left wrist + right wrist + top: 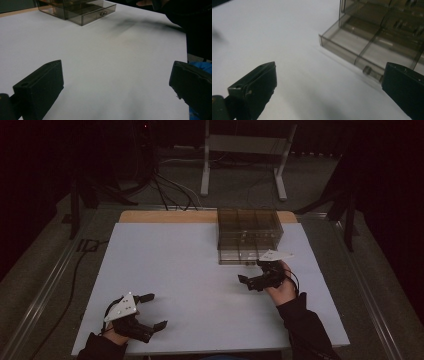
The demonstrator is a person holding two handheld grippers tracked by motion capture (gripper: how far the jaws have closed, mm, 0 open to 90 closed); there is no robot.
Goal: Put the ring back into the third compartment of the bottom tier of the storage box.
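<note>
A smoky clear plastic drawer box [249, 234] sits at the table's [165, 270] far right edge, its bottom drawer [359, 47] pulled partly out. The right gripper [251, 281] hovers just beside it, the left gripper [151, 310] well apart; both gape wide, holding nothing. The box looks light, rigid, slippery; the small front knob [370, 70] seems the best grip.

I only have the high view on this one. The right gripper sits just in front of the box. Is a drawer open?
Observer: Yes. In the right gripper view the bottom drawer is pulled partly out of the box.
Operator: Is the right gripper on the knob?
Observer: No. The knob lies free, close beside one jaw, and the right gripper is wide open with nothing between its jaws.
</note>
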